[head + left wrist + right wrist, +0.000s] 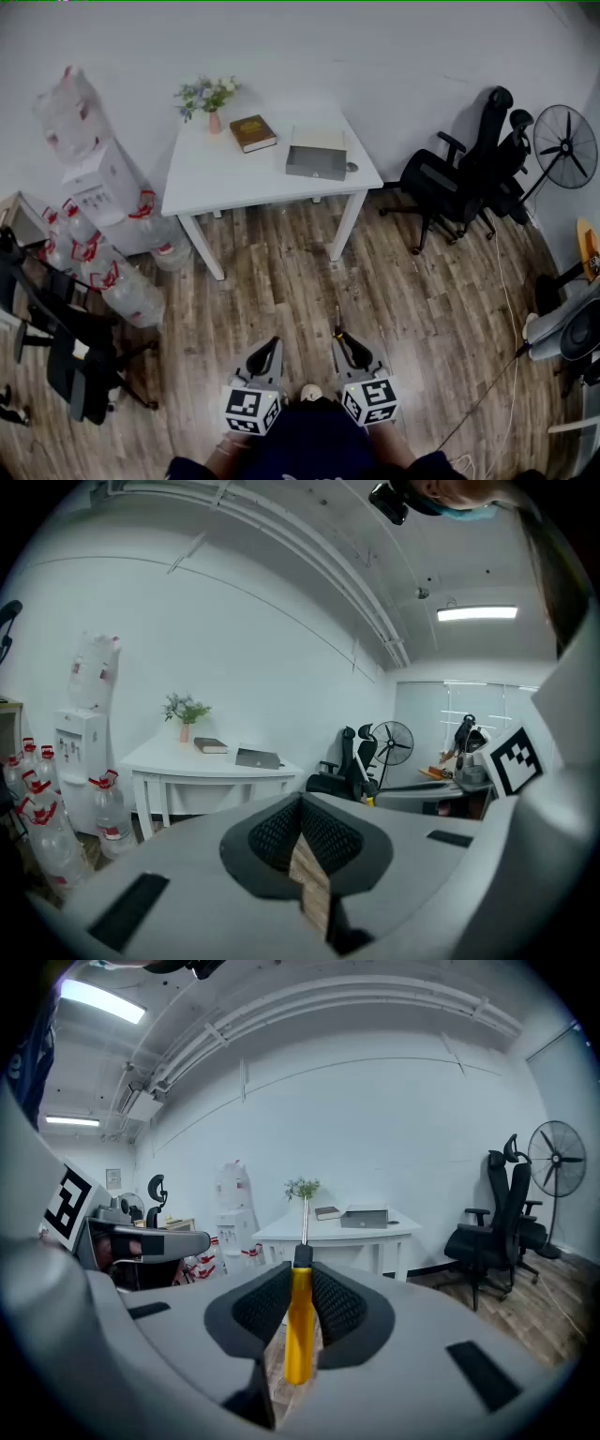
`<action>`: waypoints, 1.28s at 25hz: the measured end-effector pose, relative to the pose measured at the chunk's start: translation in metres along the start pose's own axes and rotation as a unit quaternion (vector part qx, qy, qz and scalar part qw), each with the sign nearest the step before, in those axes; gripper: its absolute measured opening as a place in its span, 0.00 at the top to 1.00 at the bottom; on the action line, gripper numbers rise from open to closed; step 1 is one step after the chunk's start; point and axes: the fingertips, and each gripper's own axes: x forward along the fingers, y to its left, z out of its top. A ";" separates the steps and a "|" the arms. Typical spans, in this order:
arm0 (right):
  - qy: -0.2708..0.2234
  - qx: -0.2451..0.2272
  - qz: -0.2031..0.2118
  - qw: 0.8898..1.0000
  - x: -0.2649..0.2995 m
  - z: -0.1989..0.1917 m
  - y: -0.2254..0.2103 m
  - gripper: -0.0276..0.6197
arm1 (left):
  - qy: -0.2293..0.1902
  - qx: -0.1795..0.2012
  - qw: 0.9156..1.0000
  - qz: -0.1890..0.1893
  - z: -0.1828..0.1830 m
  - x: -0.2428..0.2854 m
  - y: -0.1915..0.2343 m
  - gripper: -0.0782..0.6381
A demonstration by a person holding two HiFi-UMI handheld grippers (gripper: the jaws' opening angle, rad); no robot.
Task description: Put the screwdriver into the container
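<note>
A screwdriver point(299, 1321) with a yellow handle sits between the pads of my right gripper point(300, 1279), which is shut on it; its metal shaft points forward past the jaw tips. In the head view the right gripper point(343, 341) is low in the frame, far from the white table point(216, 178). The grey box-shaped container point(317, 161) rests on the table's right half and shows small in the distance as the container point(366, 1217). My left gripper point(271, 347) is beside the right one, shut with nothing in it, left gripper point(302, 806).
A brown book point(253, 132) and a flower vase point(215, 119) share the table. A water dispenser point(103, 183) with several bottles stands at the left. Black office chairs point(469, 169) and a fan point(564, 145) stand at the right, another chair point(66, 361) near left.
</note>
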 end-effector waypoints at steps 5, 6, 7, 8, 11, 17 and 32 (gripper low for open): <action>-0.003 -0.003 0.000 1.000 -0.001 0.002 -0.008 0.83 | 0.006 0.003 1.000 -0.001 0.001 0.004 -0.007 0.87; -0.003 -0.002 -0.002 1.000 -0.002 0.002 -0.010 0.83 | 0.005 0.003 1.000 0.000 0.001 0.005 -0.009 0.87; -0.004 -0.001 -0.003 1.000 -0.004 0.003 -0.012 0.83 | 0.005 0.004 1.000 0.000 0.001 0.005 -0.011 0.87; -0.005 0.000 -0.004 1.000 -0.006 0.004 -0.015 0.83 | 0.004 0.005 1.000 0.001 0.001 0.006 -0.013 0.87; -0.009 0.008 0.002 1.000 -0.010 0.005 -0.023 0.82 | 0.005 0.007 1.000 0.004 0.002 0.009 -0.018 0.87; -0.016 0.022 0.014 1.000 -0.014 0.002 -0.040 0.82 | 0.009 0.008 1.000 0.012 -0.002 0.015 -0.033 0.87; -0.010 0.032 -0.005 0.999 0.015 -0.001 -0.077 0.82 | 0.020 0.004 1.000 -0.009 -0.009 0.070 -0.032 0.87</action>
